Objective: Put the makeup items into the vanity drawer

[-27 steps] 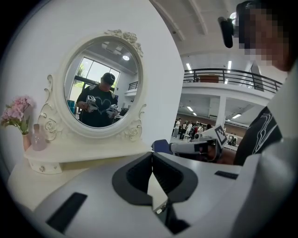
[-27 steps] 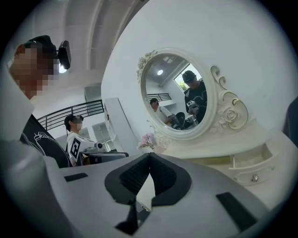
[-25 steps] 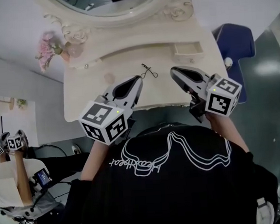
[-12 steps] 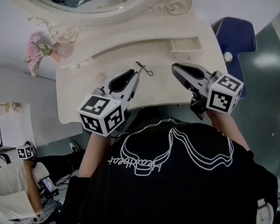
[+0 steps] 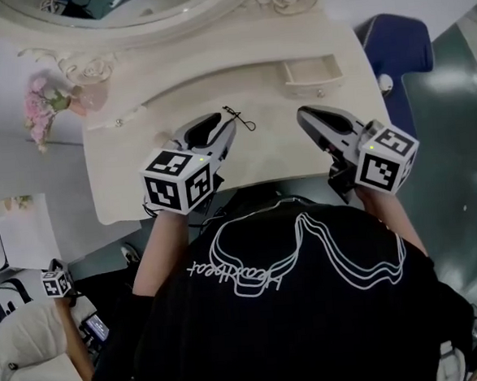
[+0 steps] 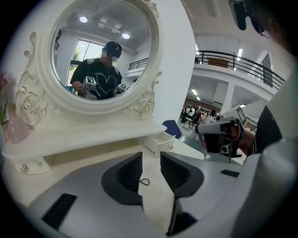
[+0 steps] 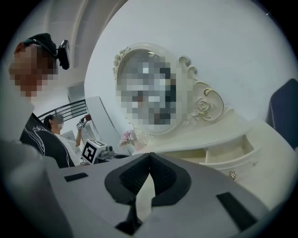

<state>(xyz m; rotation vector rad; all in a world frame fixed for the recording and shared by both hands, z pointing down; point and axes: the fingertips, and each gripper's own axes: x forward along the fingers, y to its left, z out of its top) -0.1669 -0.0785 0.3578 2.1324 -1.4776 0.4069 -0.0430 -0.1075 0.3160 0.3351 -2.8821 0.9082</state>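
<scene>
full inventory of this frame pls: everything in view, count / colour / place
vanity table: 1, cream, under both grippers
mirror: 1, oval, carved cream frame, at the vanity's back
small drawer: 1, cream, open, right side of the vanity top
flowers: 1 bunch, pink, back left of the vanity
thin looped item: 1, black, on the tabletop just ahead of the left gripper
chair: 1, blue, right of the vanity
other person: 1, light top, lower left of the head view
left gripper: 1, grey with black pads, jaws opening, nothing pressed between them
right gripper: 1, grey with black pads, jaws shut, empty
</scene>
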